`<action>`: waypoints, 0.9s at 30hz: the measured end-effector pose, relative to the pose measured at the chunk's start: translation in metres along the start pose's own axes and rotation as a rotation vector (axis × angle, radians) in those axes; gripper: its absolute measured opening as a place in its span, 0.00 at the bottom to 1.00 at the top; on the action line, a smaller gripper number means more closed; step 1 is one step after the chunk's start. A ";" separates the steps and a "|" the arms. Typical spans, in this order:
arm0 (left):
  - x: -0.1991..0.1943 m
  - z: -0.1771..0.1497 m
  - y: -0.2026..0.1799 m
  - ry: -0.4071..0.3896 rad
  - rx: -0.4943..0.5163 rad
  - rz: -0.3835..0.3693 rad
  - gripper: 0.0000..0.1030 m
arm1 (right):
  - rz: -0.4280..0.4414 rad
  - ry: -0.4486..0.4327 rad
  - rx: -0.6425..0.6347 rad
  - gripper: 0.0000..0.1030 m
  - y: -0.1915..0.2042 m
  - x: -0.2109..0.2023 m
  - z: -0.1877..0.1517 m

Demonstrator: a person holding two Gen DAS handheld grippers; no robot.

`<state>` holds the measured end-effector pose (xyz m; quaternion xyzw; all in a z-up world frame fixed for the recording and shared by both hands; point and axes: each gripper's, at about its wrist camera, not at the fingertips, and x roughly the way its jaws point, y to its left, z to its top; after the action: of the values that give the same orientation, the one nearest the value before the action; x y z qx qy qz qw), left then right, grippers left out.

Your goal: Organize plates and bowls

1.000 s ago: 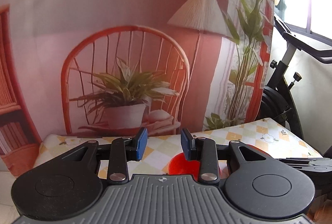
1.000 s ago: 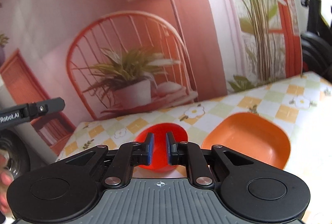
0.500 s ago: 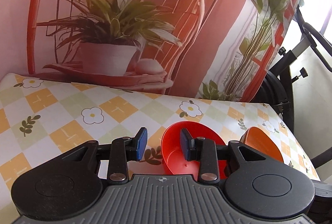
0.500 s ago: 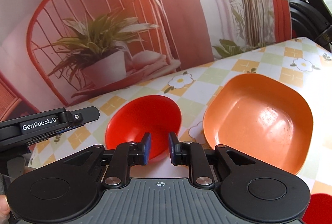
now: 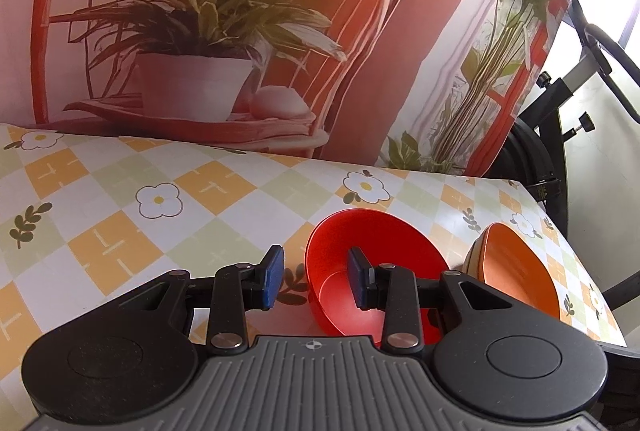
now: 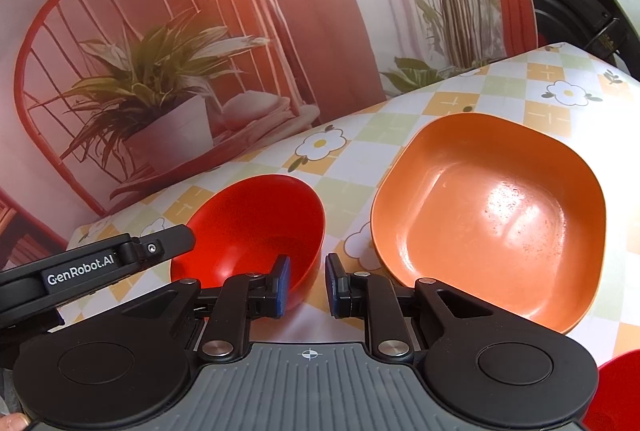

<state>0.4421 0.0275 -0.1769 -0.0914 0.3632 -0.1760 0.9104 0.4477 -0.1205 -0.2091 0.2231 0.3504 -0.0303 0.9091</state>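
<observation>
Fingers [image 5: 355,277] astride empty red bowl [image 5: 376,271]

Left half of the checked tablecloth [image 5: 120,215] is left bare, so passage there is unobstructed. The right half is occupied by the red bowl [image 6: 256,227] and orange plate [image 6: 492,219], near each other with a narrow gap. The far edge is blocked by the printed backdrop [image 5: 280,11].

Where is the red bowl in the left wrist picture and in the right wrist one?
Left wrist: red bowl lower centre-right, behind one finger.
Right wrist: red bowl lower centre-left, on the table.
Shared landmark: orange square plate, to the bowl's right in both.
</observation>
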 end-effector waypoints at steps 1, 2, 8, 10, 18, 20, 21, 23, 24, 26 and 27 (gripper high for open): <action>0.002 0.000 0.000 0.004 -0.001 0.002 0.35 | -0.001 0.002 0.000 0.18 0.000 0.001 0.000; 0.003 0.000 0.000 0.008 -0.003 0.006 0.35 | 0.000 0.003 0.001 0.18 0.000 0.002 0.000; 0.008 -0.005 0.002 0.030 -0.026 0.011 0.32 | -0.001 0.007 0.013 0.19 -0.002 0.007 0.001; 0.009 -0.006 0.002 0.034 -0.024 0.010 0.21 | 0.002 0.011 0.025 0.19 -0.003 0.009 0.001; 0.006 -0.012 0.003 0.024 -0.043 -0.006 0.11 | 0.028 0.017 0.048 0.14 -0.006 0.011 0.002; 0.004 -0.013 0.003 0.019 -0.045 0.006 0.11 | 0.037 0.017 0.050 0.14 -0.005 0.009 0.001; 0.001 -0.014 0.003 0.014 -0.046 0.011 0.11 | 0.043 0.015 0.051 0.13 -0.004 0.007 0.001; -0.007 -0.015 0.002 0.000 -0.044 0.024 0.11 | 0.055 0.007 0.048 0.13 -0.001 0.003 0.001; -0.010 -0.016 0.001 -0.005 -0.043 0.033 0.11 | 0.062 0.003 0.045 0.13 0.000 0.000 0.000; -0.021 -0.018 0.001 -0.018 -0.048 0.046 0.11 | 0.081 -0.008 0.037 0.12 0.002 -0.007 0.001; -0.027 -0.018 0.000 -0.026 -0.053 0.051 0.11 | 0.090 -0.015 0.031 0.12 0.003 -0.011 0.000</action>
<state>0.4114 0.0371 -0.1734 -0.1087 0.3582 -0.1420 0.9164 0.4400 -0.1187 -0.2003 0.2525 0.3328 0.0037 0.9086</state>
